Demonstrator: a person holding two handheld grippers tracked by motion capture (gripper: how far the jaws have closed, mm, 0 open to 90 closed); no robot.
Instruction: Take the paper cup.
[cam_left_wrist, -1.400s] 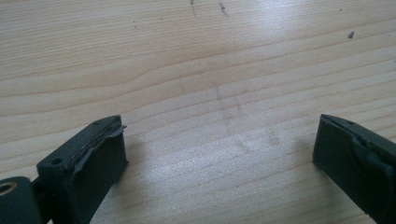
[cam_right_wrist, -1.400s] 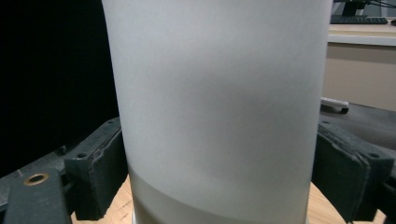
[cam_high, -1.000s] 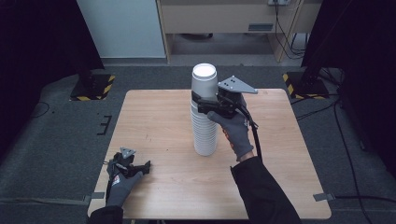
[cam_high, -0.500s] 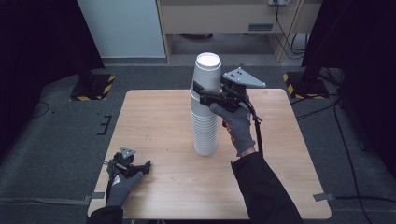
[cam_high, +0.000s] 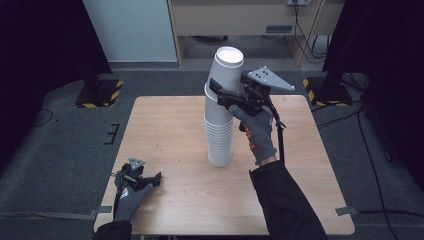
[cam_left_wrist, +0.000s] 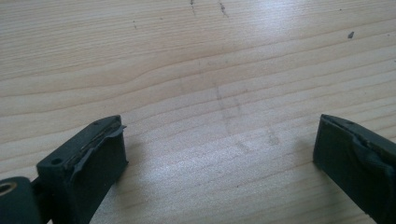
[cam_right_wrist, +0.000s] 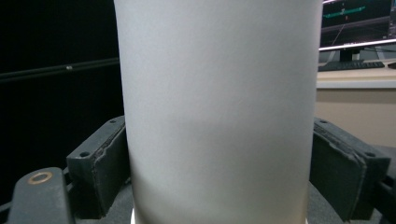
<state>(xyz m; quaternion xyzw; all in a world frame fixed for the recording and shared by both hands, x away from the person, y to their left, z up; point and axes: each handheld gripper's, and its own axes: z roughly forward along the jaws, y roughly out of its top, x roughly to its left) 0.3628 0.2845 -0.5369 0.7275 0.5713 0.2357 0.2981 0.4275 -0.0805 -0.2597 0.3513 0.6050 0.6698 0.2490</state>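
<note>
A tall stack of white paper cups (cam_high: 220, 135) stands near the middle of the wooden table (cam_high: 170, 125), a little toward its far side. The top cup (cam_high: 227, 67) (upside down like the rest, its flat base facing up) sits higher than the others and tilts slightly away from the column below; from the high view it is hard to say whether its rim is clear of the next cup or not. The right gripper (cam_high: 220, 92) clamps this top cup, its two black jaws pressed against opposite sides of the white wall, as the right gripper view confirms with the top cup (cam_right_wrist: 217, 112) between both pads. The gloved right hand (cam_high: 260, 132) holds the gripper from the near side, a cable trailing down past the wrist.

Well apart, at the near left corner of the table, the left gripper (cam_high: 145, 180) rests low over the wood in the gloved left hand (cam_high: 127, 197). Its jaws stand wide apart with nothing but bare wood grain between them.
</note>
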